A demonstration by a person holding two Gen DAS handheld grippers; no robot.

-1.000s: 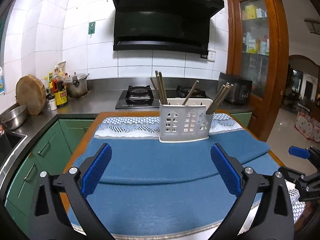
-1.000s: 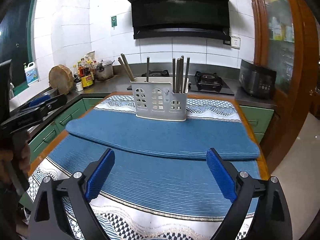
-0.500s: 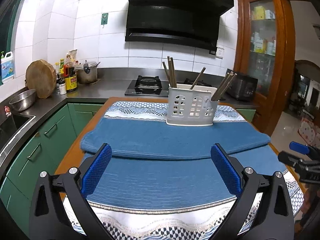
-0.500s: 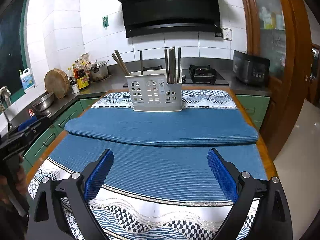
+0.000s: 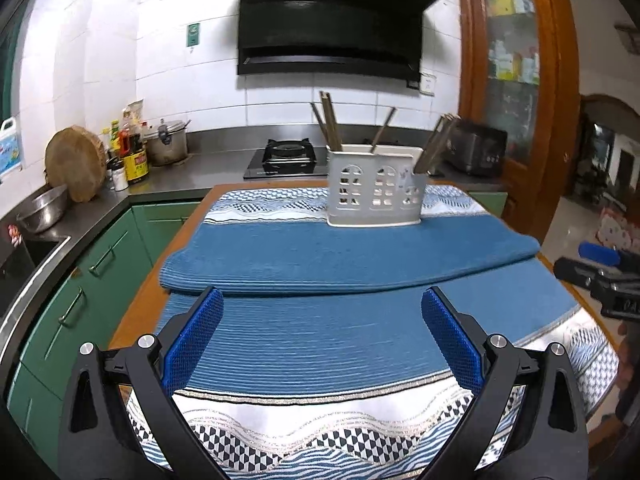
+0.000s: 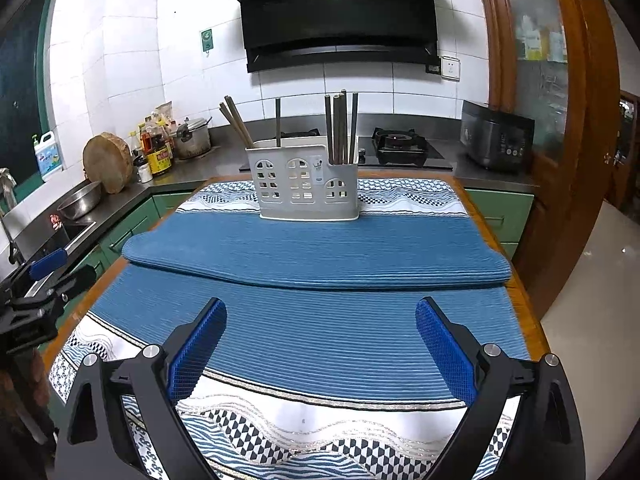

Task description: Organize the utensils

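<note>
Both my grippers empty and spread wide; utensils sit racked at the far end of the table.

In the lower frame of each wrist view, my left gripper and my right gripper hang above the cloth, blue pads far apart and holding nothing. Beneath them lies the patterned tablecloth, then a blue ribbed mat, and past that a second blue mat overlapping the first. At frame centre, on the far edge of that second mat, stands the white utensil holder. Chopsticks stand in it in three groups: left compartment leaning left, one upright near the middle, a bundle at the right. Behind, in the upper frame, are the gas hob and black range hood.
</note>
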